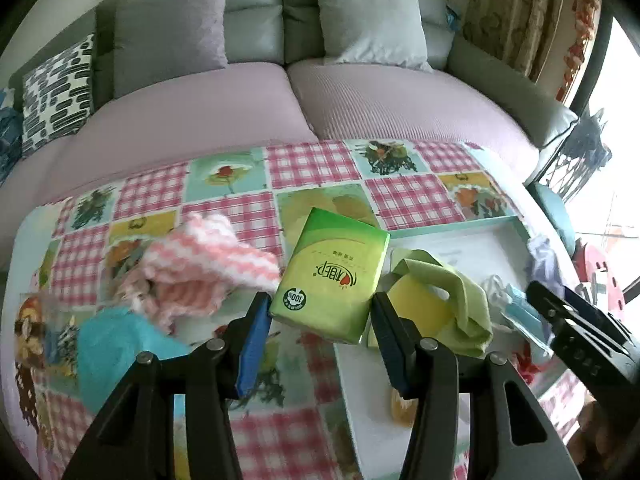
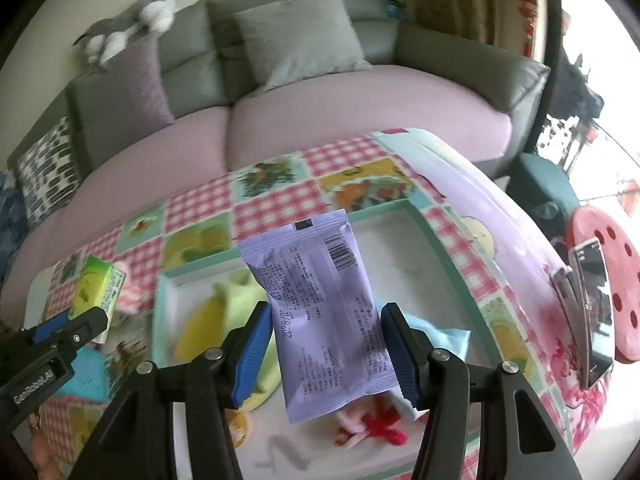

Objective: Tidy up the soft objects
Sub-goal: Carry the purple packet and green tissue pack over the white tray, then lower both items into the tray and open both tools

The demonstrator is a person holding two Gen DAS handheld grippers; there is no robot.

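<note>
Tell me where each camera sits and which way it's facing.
Left wrist: on the left tool, angled down over the table toward the sofa; it grips a green tissue pack.
Right wrist: on the right tool, same heading; it grips a purple packet.
Shared: sofa, white tray, tissue pack, each other's tool.

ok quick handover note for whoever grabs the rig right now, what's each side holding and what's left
Left tongs: shut on the green tissue pack, held above the patchwork tablecloth.
Right tongs: shut on the lilac plastic wipes packet, above the white tray with teal rim.
Done: a lime-green cloth already lies in the tray.
Left: place both packs; the pink-and-white knitted cloth and turquoise fluffy cloth are still on the tablecloth outside the tray.
</note>
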